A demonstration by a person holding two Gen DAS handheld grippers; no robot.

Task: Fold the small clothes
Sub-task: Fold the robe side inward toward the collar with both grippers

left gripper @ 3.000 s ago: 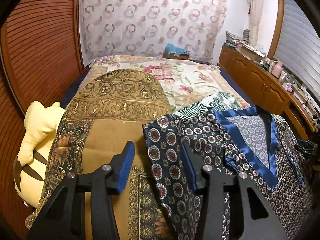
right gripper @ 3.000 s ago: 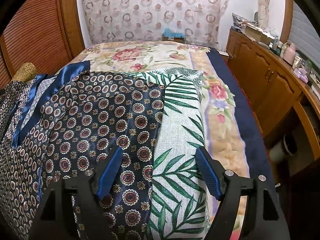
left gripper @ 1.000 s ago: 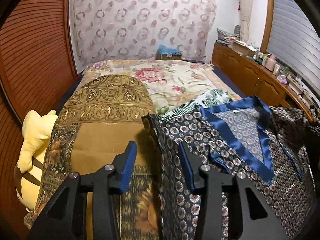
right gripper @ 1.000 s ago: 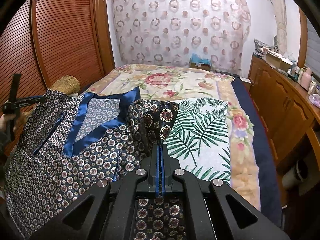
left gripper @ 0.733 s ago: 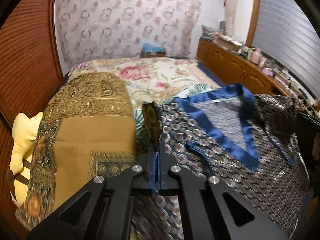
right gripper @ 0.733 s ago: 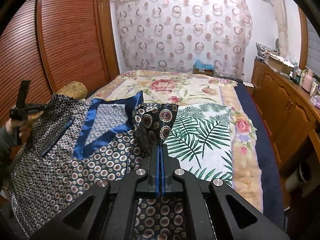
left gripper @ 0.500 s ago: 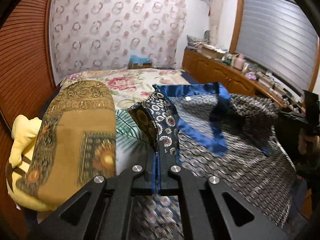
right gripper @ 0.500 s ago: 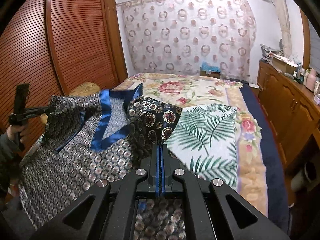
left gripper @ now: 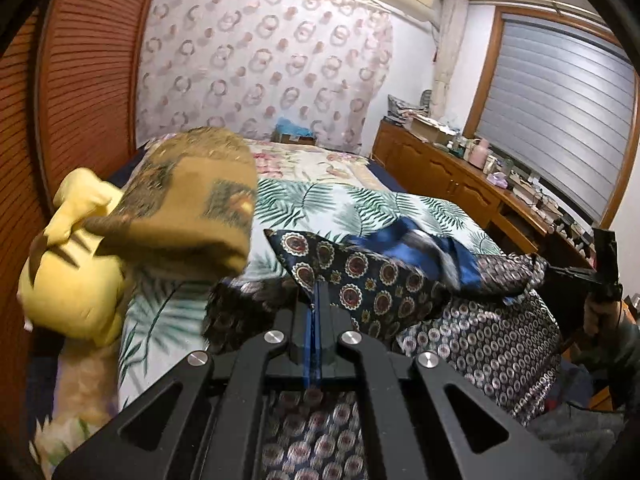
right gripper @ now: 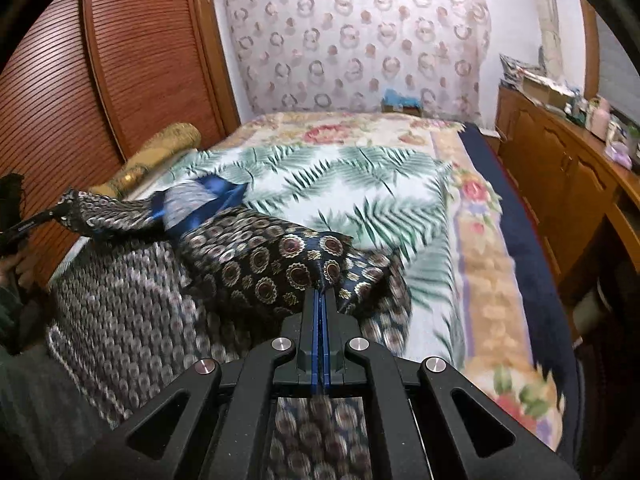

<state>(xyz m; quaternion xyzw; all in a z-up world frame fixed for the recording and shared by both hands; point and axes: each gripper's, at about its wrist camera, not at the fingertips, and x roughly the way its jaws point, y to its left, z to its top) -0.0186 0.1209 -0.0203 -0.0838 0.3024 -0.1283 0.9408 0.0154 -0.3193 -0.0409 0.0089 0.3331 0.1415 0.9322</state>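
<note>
A dark navy patterned top with a shiny blue collar (left gripper: 404, 280) hangs lifted off the bed between my two grippers. My left gripper (left gripper: 316, 292) is shut on one shoulder corner of it. My right gripper (right gripper: 320, 292) is shut on the other shoulder corner (right gripper: 280, 260). The body of the top droops below and between them, with the blue collar (right gripper: 208, 200) sagging in the middle. The right gripper also shows at the far right of the left wrist view (left gripper: 600, 272), and the left gripper at the far left of the right wrist view (right gripper: 16, 220).
The bed carries a palm-leaf sheet (right gripper: 360, 184) over a floral cover. A brown-gold rolled blanket (left gripper: 188, 200) and a yellow plush toy (left gripper: 76, 264) lie at the left. A wooden louvred wardrobe (right gripper: 132, 52) is on the left, a wooden cabinet (right gripper: 560, 168) along the right.
Both grippers closed on the shoulders of the top and raised it off the bed. It now hangs lifted and sags in the middle; the views are blurred by motion.
</note>
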